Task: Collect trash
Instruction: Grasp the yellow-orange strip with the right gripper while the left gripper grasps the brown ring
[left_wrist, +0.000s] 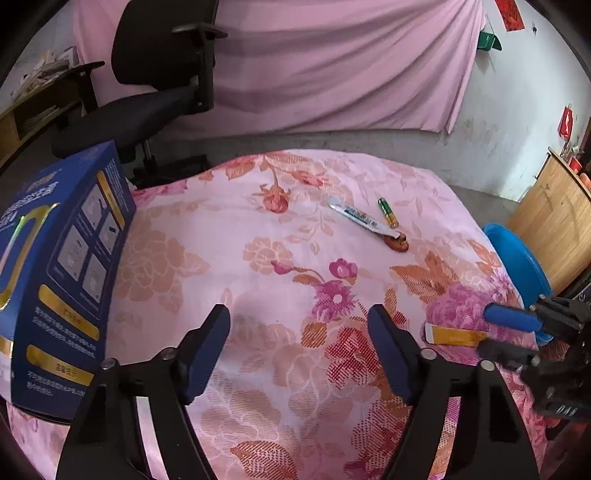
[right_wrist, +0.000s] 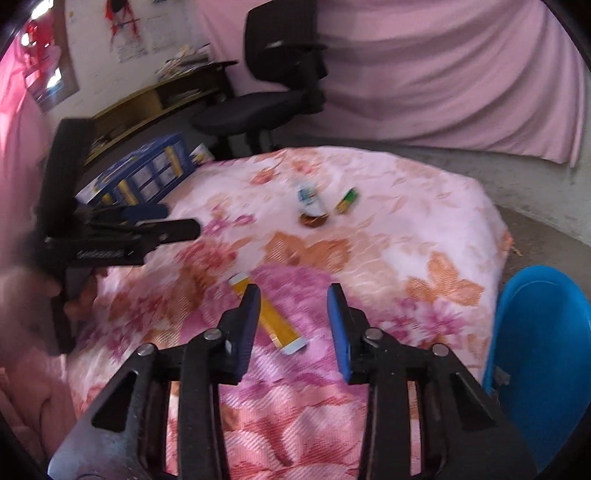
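Right gripper (right_wrist: 291, 325) was held with fingers spread wide and empty, hovering low over the floral-covered surface (right_wrist: 388, 229). The yellow wrapper strip (right_wrist: 271, 317) was seen lying flat just below and between the fingers, closer to the left finger (right_wrist: 247, 328), which covered part of it. Its long axis ran diagonally, from far-left to near-right, so it crossed the finger gap at an angle; a wrist turn was judged likely needed before closing. Left gripper (left_wrist: 299, 347) was also held wide open with nothing gripped, and was well apart from the strip (left_wrist: 454, 335), which lay off to its right. The right gripper was judged the nearer one for the pick. Blue bin (right_wrist: 539, 354) was seen just off the surface edge, on the right. Farther off, a small tube (left_wrist: 364, 220), a green battery (left_wrist: 387, 211) and a brown scrap (left_wrist: 397, 244) were grouped together, uncollected. A blue box (left_wrist: 62, 280) stood at the left edge.
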